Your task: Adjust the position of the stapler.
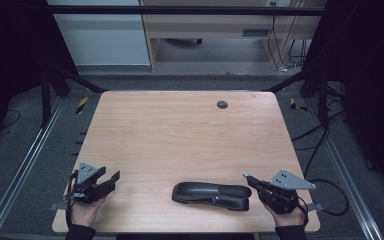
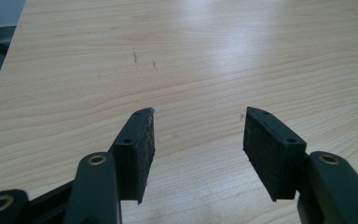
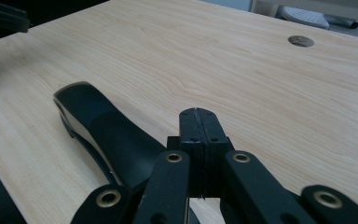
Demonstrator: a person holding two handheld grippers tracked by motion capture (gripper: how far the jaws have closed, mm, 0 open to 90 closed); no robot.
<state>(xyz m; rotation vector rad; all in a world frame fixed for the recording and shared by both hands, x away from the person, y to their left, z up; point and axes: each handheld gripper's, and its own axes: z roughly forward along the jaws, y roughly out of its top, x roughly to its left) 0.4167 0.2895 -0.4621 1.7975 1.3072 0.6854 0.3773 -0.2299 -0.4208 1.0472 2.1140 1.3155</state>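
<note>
Pressed together on nothing, my right gripper (image 1: 247,176) hovers at the lower right of the high view, just beside the black stapler (image 1: 211,196) lying flat at the table's (image 1: 180,135) bottom centre. At lower left, my left gripper (image 2: 198,133) stands spread over bare wood.

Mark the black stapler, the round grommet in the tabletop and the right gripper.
black stapler (image 1: 211,196): high view, middle of its top arm.
round grommet (image 1: 222,104): high view, centre of the dark cap.
right gripper (image 3: 199,116): right gripper view, seam between its shut jaw tips.
</note>
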